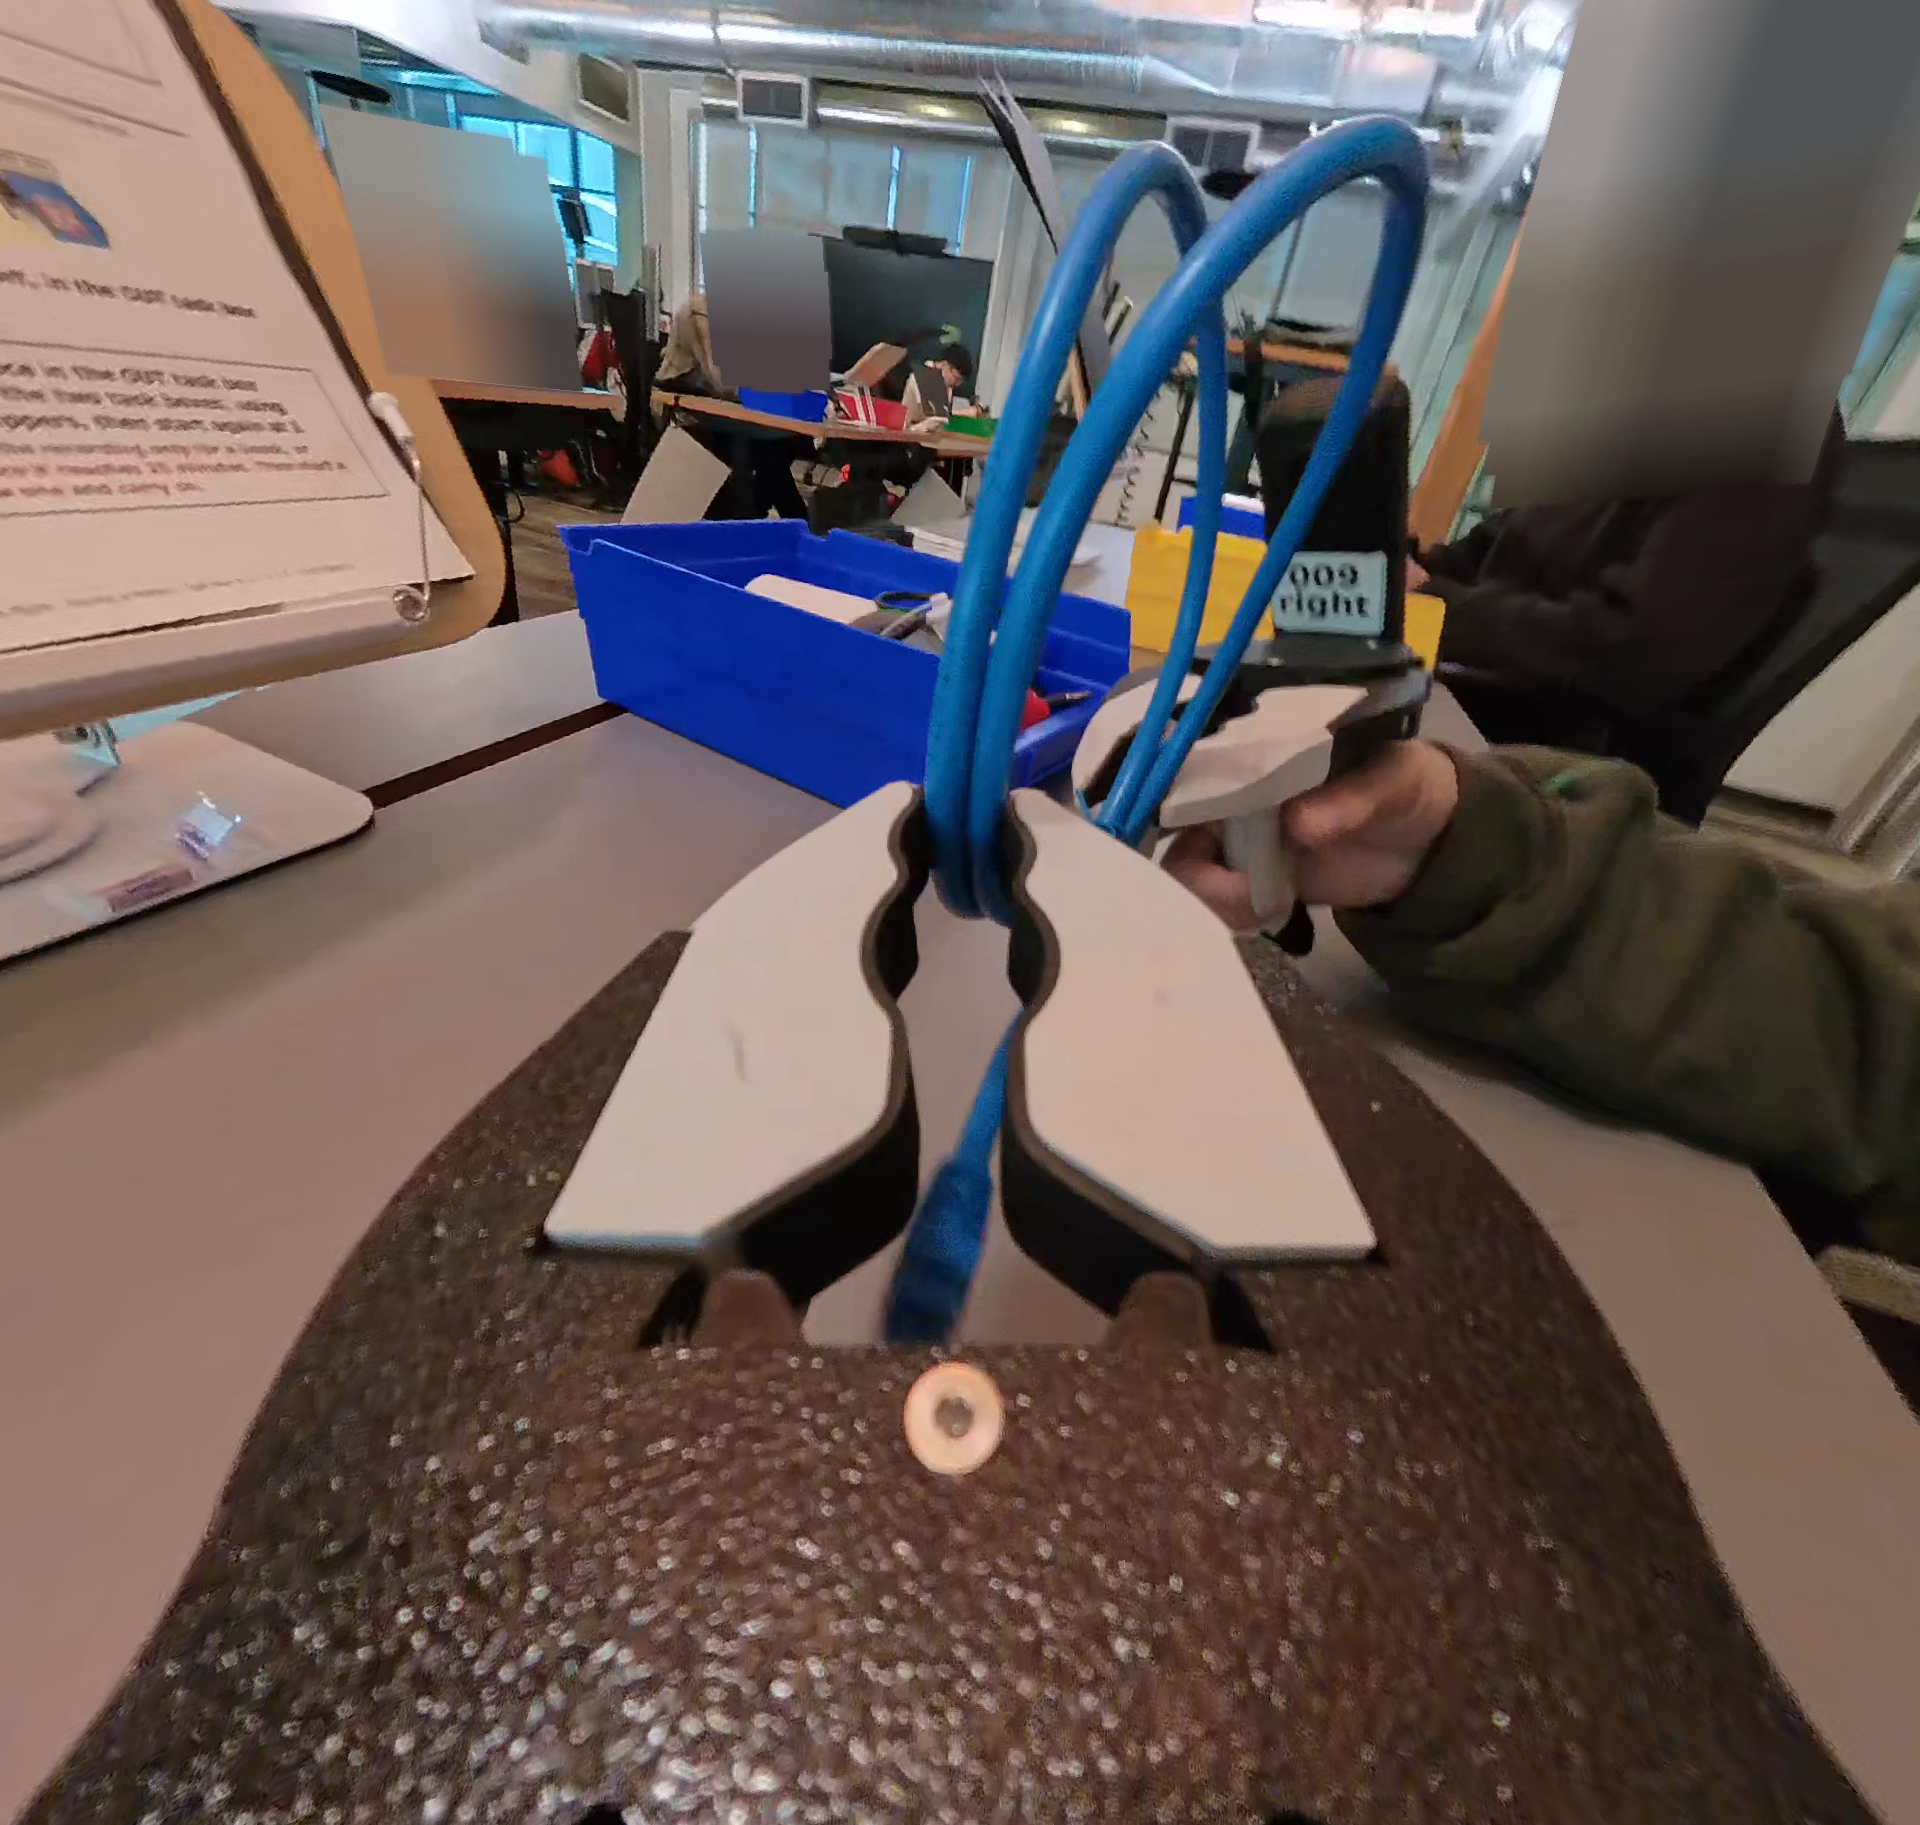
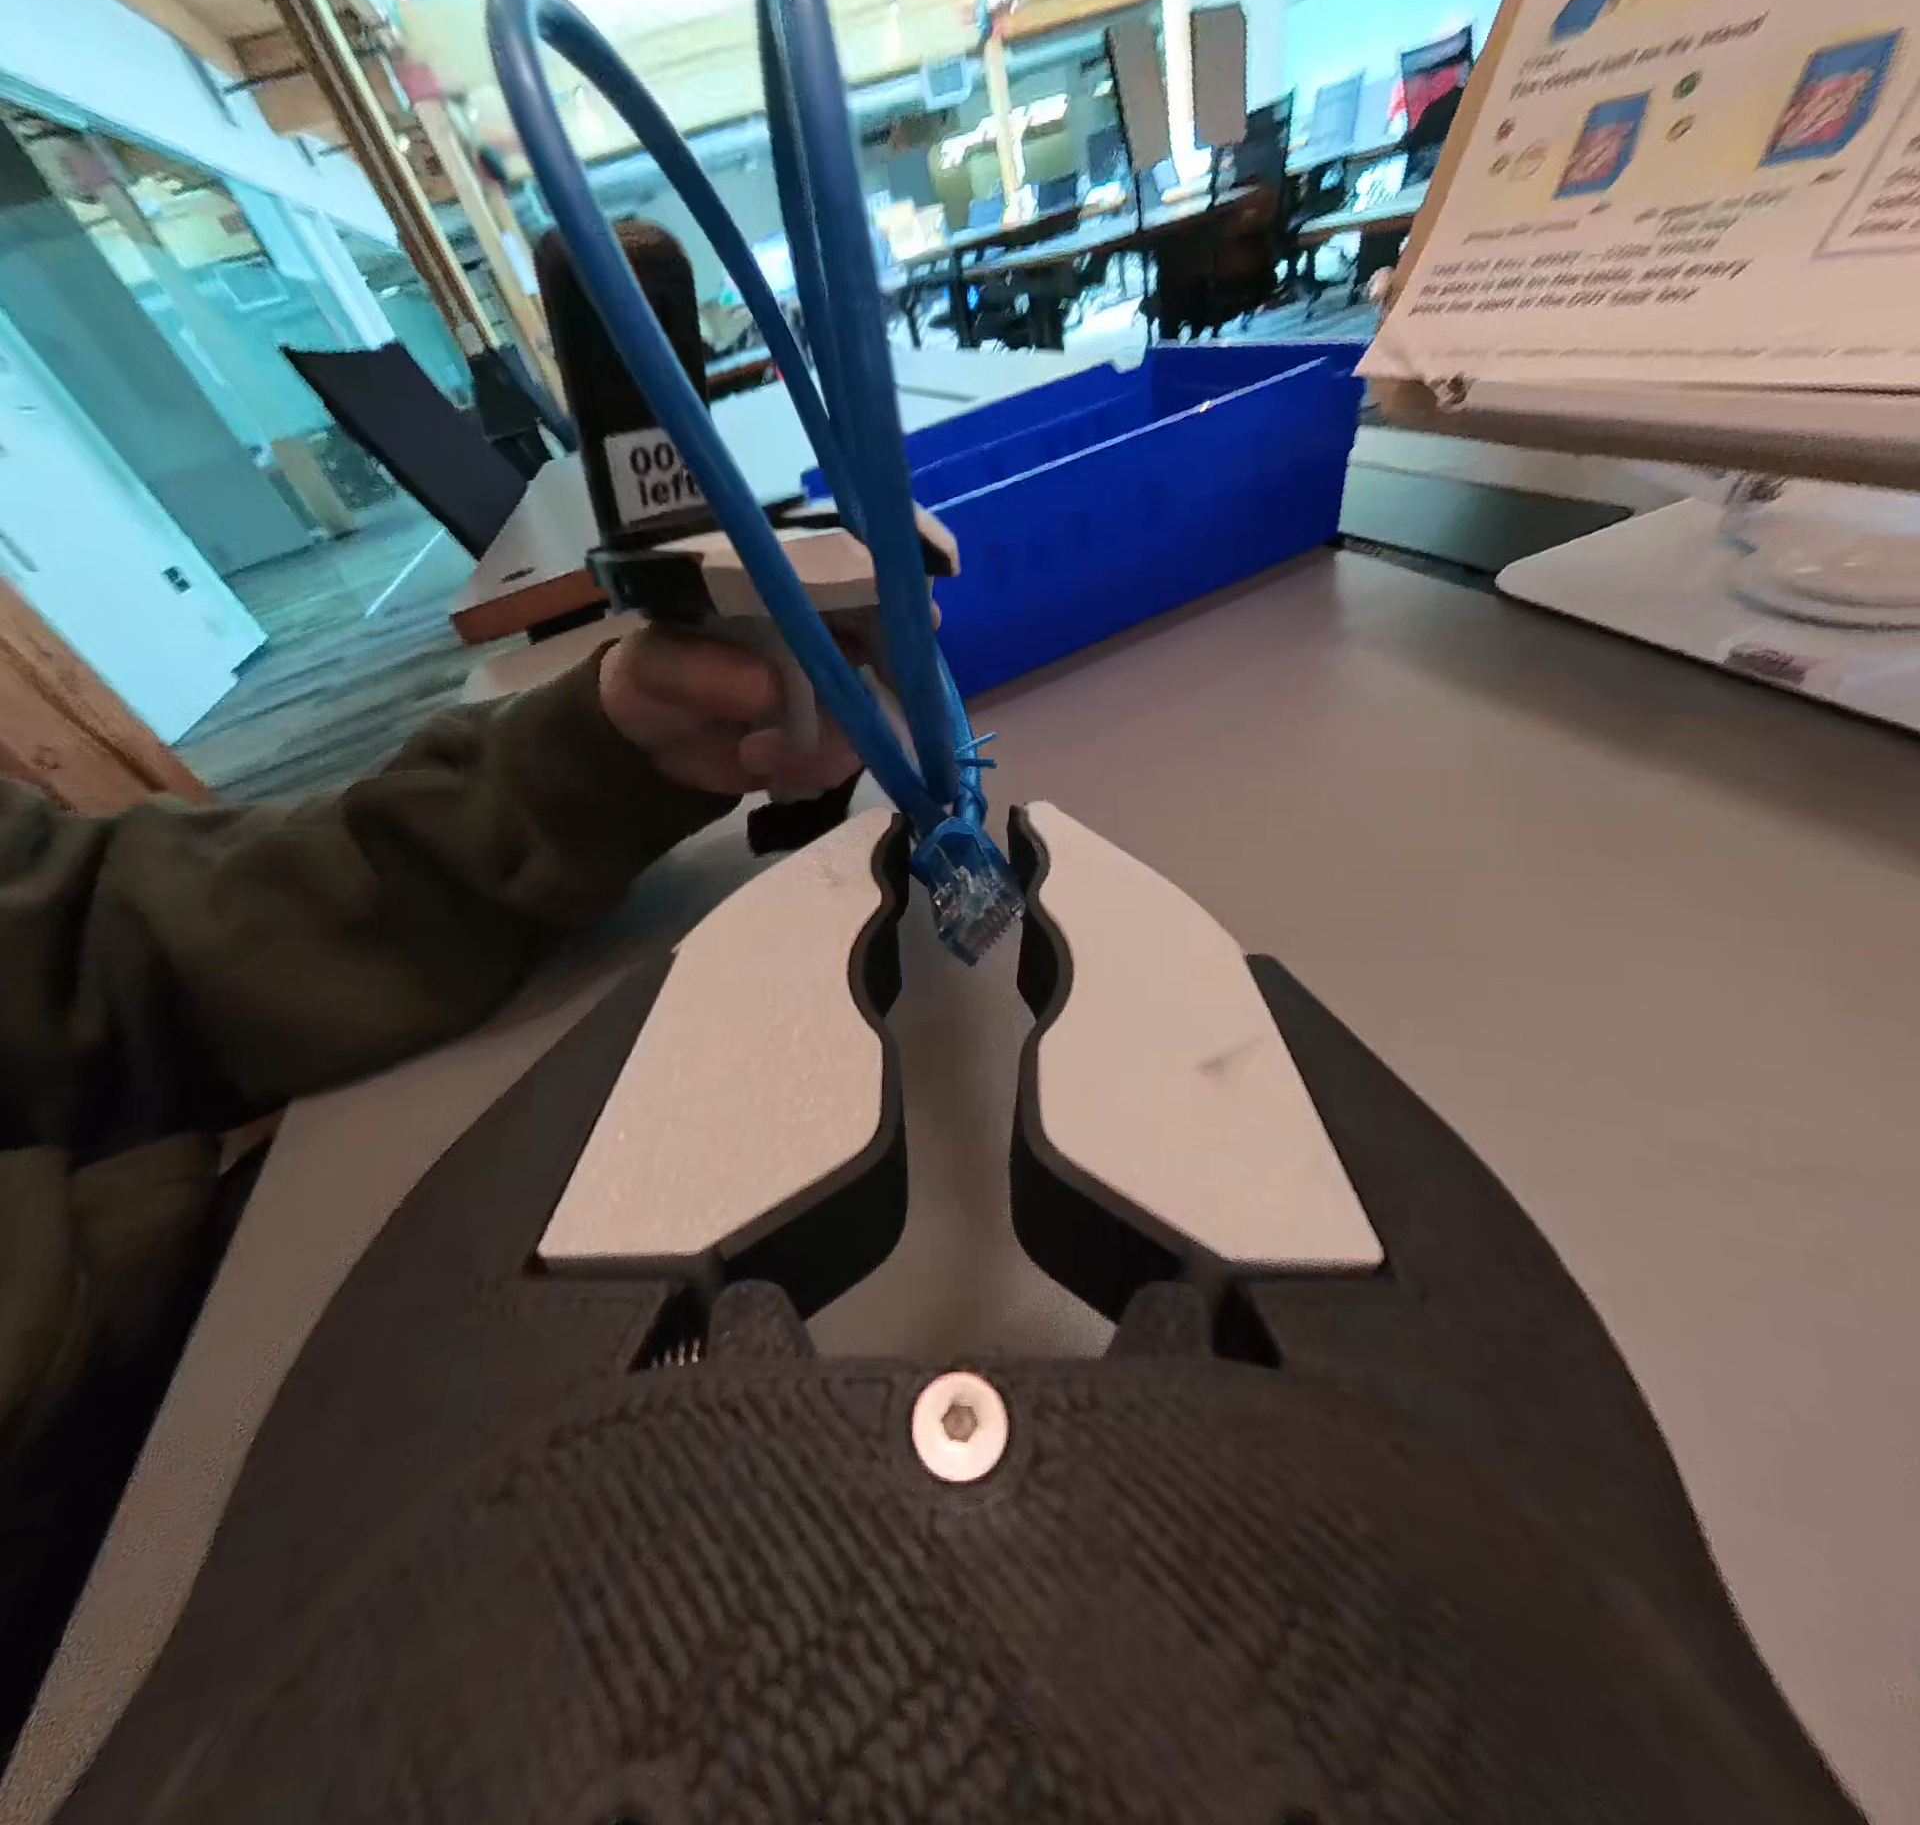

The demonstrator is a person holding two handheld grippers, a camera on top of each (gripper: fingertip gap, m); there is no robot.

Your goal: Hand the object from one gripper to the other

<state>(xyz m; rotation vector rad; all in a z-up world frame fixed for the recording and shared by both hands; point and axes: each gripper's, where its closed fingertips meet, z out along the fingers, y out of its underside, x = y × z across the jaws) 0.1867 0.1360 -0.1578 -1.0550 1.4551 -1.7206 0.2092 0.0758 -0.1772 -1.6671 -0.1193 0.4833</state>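
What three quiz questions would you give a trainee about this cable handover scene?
1. True or false: the left gripper's jaws are shut on the looped blue network cable.
2. Where is the cable's clear-tipped blue plug? A) between the right gripper's jaws; B) in the blue plastic bin; C) flat on the grey table.
3. What binds the cable's loops together near the plug?

Key: 1 true; 2 A; 3 a thin blue cable tie.
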